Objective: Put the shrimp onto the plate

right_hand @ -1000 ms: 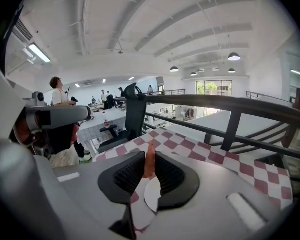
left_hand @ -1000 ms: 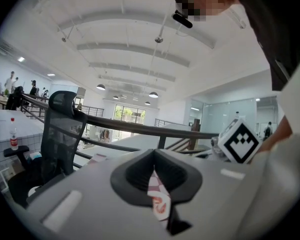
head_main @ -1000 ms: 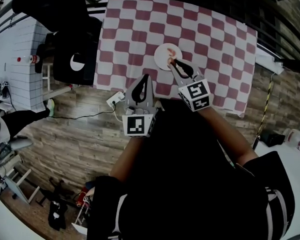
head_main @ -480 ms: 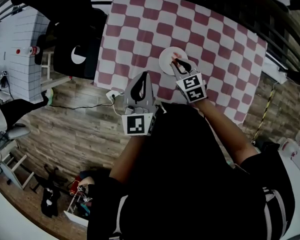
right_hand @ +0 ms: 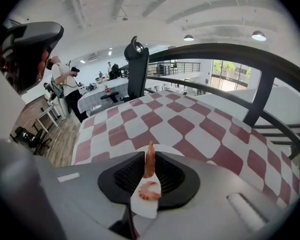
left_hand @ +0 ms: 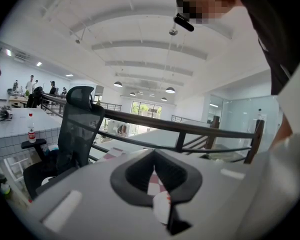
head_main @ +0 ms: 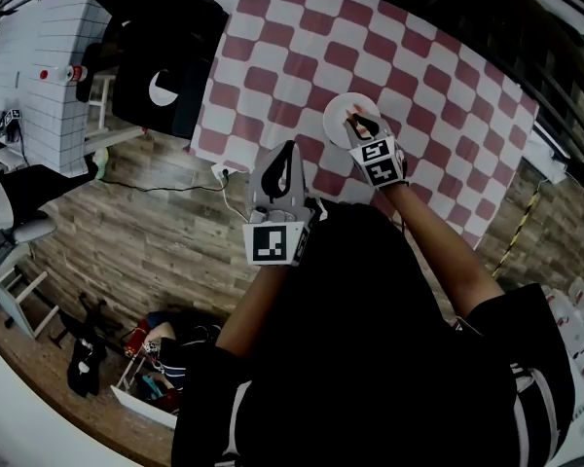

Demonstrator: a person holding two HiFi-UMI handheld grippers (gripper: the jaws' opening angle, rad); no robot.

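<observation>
All three views bulge like a fisheye, with lines bending toward the edges. Both gripper views end in black rounded corners. The head view is dim and flat, and the person's dark clothing [head_main: 370, 358] loses all detail. The gripper views are bright: ceiling lamps [left_hand: 169, 90] and far windows [right_hand: 229, 68] glare white. The left tool [left_hand: 153, 154] looks soft, close to the lens. The counter [right_hand: 155, 116] is evenly lit and sharp.
</observation>
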